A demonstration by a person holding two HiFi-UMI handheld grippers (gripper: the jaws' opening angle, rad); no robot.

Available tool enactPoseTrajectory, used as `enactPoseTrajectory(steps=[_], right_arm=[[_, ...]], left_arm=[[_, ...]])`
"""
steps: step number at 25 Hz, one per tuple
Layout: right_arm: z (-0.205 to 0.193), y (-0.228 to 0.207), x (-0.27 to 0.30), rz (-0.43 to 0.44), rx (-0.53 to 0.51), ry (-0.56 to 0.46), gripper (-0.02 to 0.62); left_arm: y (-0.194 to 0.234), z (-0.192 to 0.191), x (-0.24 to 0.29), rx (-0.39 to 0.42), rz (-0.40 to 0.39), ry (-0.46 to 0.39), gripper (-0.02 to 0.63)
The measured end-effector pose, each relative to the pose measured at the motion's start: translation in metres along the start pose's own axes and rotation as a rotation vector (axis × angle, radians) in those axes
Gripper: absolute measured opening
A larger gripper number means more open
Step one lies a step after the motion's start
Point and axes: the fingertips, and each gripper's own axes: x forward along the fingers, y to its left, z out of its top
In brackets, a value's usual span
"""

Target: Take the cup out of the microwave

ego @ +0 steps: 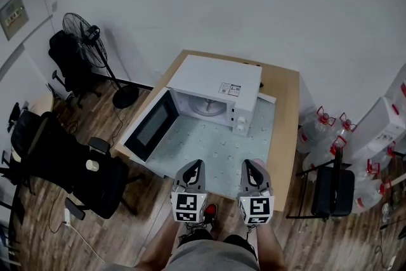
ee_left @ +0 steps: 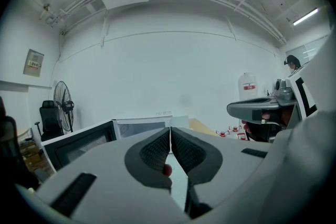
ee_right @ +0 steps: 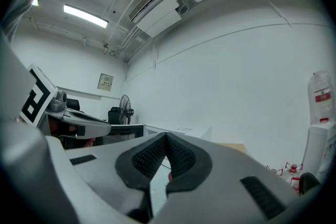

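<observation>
Microwave (ego: 212,89) on the table (ego: 287,136), head view: its door (ego: 151,124) stands wide open to the left. In the cavity I see only a pale round shape (ego: 209,107). I cannot tell whether that is the cup or the turntable, so if the cup is in there, that is its spot. Left gripper (ego: 194,168) and right gripper (ego: 252,168) hang side by side at the table's near edge, well apart from the cavity.

Left gripper view: the jaws are pressed together with nothing between them, and the open door lies ahead to the left.

Right gripper view: these jaws are also closed on nothing, and the microwave lies ahead.

I expect the cup to be light and stiff, with a smooth wall that may slip, breakable if ceramic, and perhaps warm. I would spread one claw and clamp across the wall just under the rim, or on a handle if it has one, keeping the cup upright in case it holds liquid.
</observation>
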Motion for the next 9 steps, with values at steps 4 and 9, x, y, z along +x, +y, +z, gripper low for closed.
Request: enactPoseTrajectory(steps=[4,9], right_arm=[[0.0009,0.0001,-0.0001,-0.002,-0.002,-0.003,0.018],[0.0006,-0.0011,0.0010,-0.003,-0.005,-0.002,0.018]], left_arm=[[-0.0006,0.0002,0.0000,-0.006,-0.002,0.003,0.029],[-0.0023,0.0009,0.0015,-0.002,-0.006,-0.002,0.029]])
